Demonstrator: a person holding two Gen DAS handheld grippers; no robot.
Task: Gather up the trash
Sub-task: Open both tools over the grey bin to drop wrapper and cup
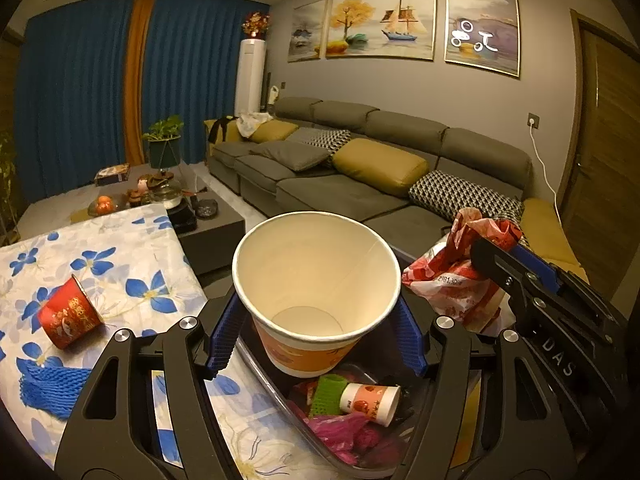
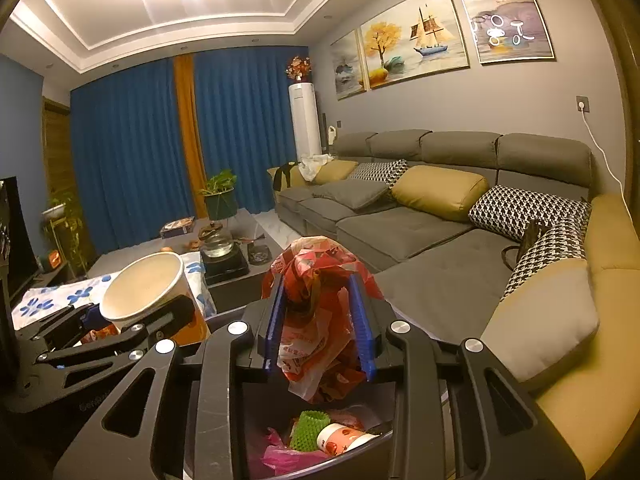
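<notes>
My left gripper (image 1: 318,312) is shut on a white-and-orange paper cup (image 1: 316,272), held upright with its mouth open, above a dark trash bin (image 1: 276,388). My right gripper (image 2: 318,284) is shut on a crumpled red-and-white plastic bag (image 2: 320,320), which hangs over the same bin (image 2: 360,444). In the bin lie a green foam net (image 2: 310,428), a small paper cup (image 2: 340,436) and a pink bag (image 1: 344,436). A red cup (image 1: 70,312) lies on its side on the floral-clothed table (image 1: 120,248), and a blue foam net (image 1: 48,388) lies near it.
A grey sofa (image 2: 420,232) with yellow and patterned cushions runs along the right. A dark coffee table (image 1: 212,224) behind the floral table holds a kettle, tea things and a potted plant (image 1: 164,144). Blue curtains close off the back.
</notes>
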